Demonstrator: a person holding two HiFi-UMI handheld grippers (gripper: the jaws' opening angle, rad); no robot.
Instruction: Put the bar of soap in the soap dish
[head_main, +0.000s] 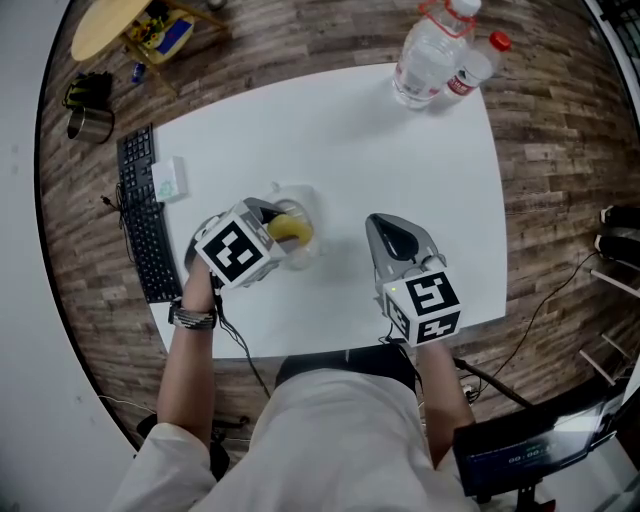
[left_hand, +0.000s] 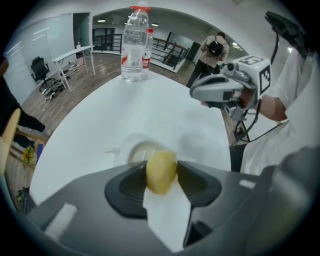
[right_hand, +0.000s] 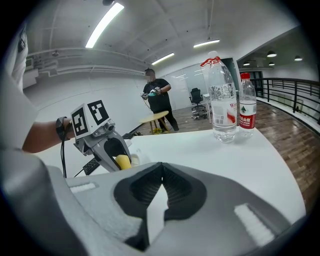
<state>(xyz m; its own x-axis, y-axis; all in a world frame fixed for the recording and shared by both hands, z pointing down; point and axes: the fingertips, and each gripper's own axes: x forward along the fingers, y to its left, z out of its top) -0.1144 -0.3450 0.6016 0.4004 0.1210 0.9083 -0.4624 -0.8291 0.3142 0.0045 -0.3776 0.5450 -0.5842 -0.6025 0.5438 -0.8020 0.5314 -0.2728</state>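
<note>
A yellow bar of soap (head_main: 291, 230) lies over the white soap dish (head_main: 306, 203) on the white table, left of the middle. My left gripper (head_main: 283, 226) points steeply down at it, its jaws either side of the soap. In the left gripper view the soap (left_hand: 161, 171) sits between the dark pads (left_hand: 129, 186) above the dish (left_hand: 131, 150), with the pads close against its sides but not squeezing it. My right gripper (head_main: 378, 222) rests to the right of the dish, shut and empty; its pads (right_hand: 172, 187) meet at the tip. It sees the left gripper (right_hand: 107, 145) and the soap (right_hand: 123, 161).
Two water bottles (head_main: 430, 50) (head_main: 472, 65) stand at the table's far right corner. A black keyboard (head_main: 145, 215) and a small white box (head_main: 168, 178) lie along the left edge. A person (right_hand: 155, 95) stands far off in the room.
</note>
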